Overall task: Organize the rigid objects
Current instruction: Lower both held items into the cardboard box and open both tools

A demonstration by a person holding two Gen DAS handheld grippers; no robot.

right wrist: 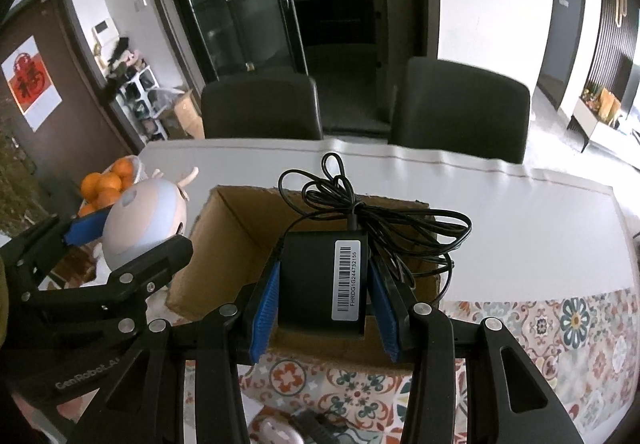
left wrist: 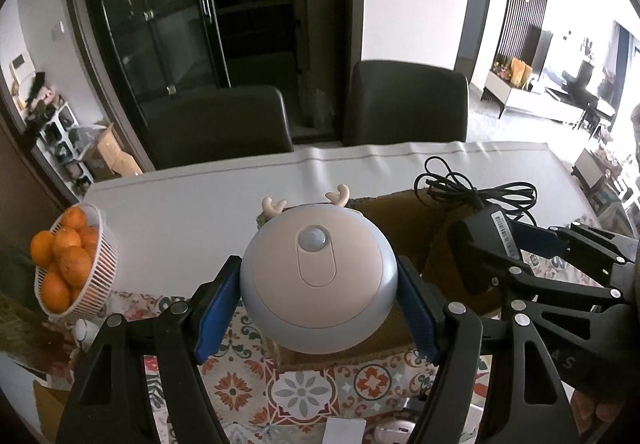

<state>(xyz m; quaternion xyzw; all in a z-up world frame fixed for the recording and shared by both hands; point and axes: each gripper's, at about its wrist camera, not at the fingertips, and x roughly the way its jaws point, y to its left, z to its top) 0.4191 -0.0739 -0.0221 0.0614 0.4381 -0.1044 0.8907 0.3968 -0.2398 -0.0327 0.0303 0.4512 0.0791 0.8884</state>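
My left gripper (left wrist: 318,304) is shut on a round pink-and-blue night light with small antlers (left wrist: 318,276), holding it over the left end of an open cardboard box (left wrist: 400,211). My right gripper (right wrist: 323,298) is shut on a black power adapter (right wrist: 320,276) with a barcode label; its bundled black cable (right wrist: 360,211) hangs over the open box (right wrist: 236,219). The night light (right wrist: 140,219) and the left gripper's blue pad (right wrist: 86,228) show at the left of the right wrist view. The adapter (left wrist: 486,240) shows at the right of the left wrist view.
A white basket of oranges (left wrist: 70,264) stands at the table's left. A patterned mat (left wrist: 304,388) lies under the box on the white tablecloth (left wrist: 200,203). Two dark chairs (left wrist: 404,103) stand behind the table. Small items (right wrist: 280,430) lie near the front edge.
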